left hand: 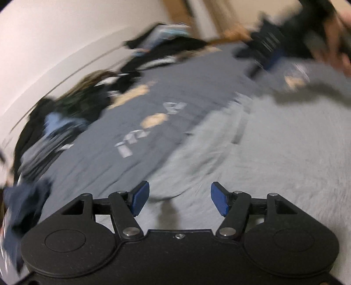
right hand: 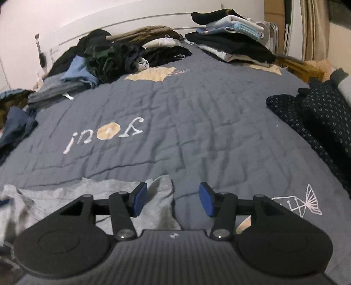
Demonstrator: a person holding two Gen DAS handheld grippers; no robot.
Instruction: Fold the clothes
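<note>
A light grey garment (left hand: 252, 157) lies spread over the blue-grey quilt (left hand: 131, 122); the left wrist view is blurred by motion. My left gripper (left hand: 179, 200) hangs open just above the cloth, nothing between its blue pads (left hand: 140, 198). In the right wrist view a corner of the same grey garment (right hand: 122, 193) lies under my right gripper (right hand: 173, 200), which is open and holds nothing. At the far right of the left wrist view the other gripper (left hand: 269, 50) shows with a hand (left hand: 337, 50) on it.
An unsorted heap of dark clothes (right hand: 105, 59) lies at the back left. Folded stacks (right hand: 232, 41) sit at the back right. A dark dotted garment (right hand: 311, 114) lies on the right and a navy cloth (right hand: 15, 129) on the left. A white wall (right hand: 109, 13) lies behind.
</note>
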